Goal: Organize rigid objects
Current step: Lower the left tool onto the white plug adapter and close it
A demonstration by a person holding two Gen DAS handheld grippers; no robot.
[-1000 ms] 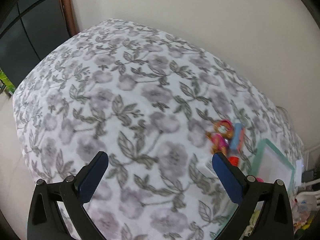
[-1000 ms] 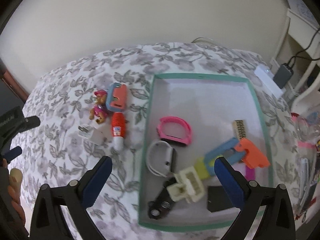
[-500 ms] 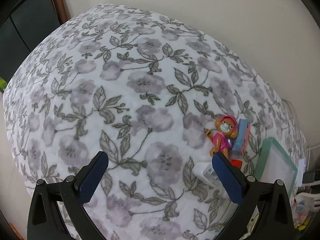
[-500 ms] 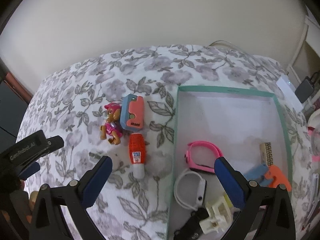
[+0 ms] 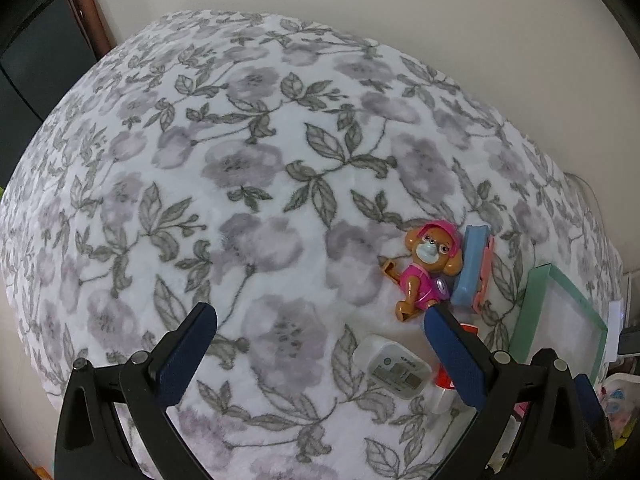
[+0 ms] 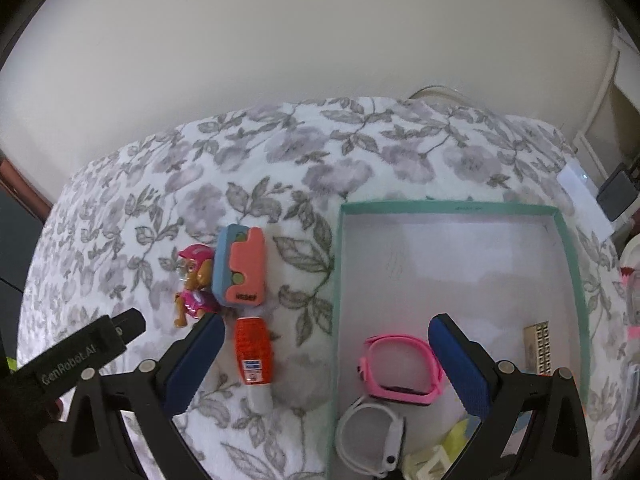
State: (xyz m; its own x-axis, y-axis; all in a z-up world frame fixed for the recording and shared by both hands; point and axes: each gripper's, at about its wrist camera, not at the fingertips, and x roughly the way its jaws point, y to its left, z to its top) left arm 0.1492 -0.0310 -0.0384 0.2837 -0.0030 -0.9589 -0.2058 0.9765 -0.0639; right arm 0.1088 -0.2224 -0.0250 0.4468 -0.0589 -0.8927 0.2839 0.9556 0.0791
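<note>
Two grippers, left (image 5: 320,350) and right (image 6: 324,360), hang with fingers spread, grasping nothing. Centre-left of the right view lie a glossy plastic puppy (image 6: 192,284), a rounded blue-and-coral case (image 6: 240,270) and a ribbed orange tube (image 6: 254,354). A teal-rimmed tray (image 6: 338,280) holds a pink band (image 6: 400,364). Fuzzy floral blanket (image 5: 240,160), pale wall (image 6: 320,40).

Soft even light, fisheye-warped edges.

A: Where does each camera look from?

B: Each looks down along its own tongs at a floral cloth (image 5: 240,184), from fairly close above.

A: What do they share?

B: A toy dog (image 5: 426,270) (image 6: 192,284), just ahead of both tongs.
</note>
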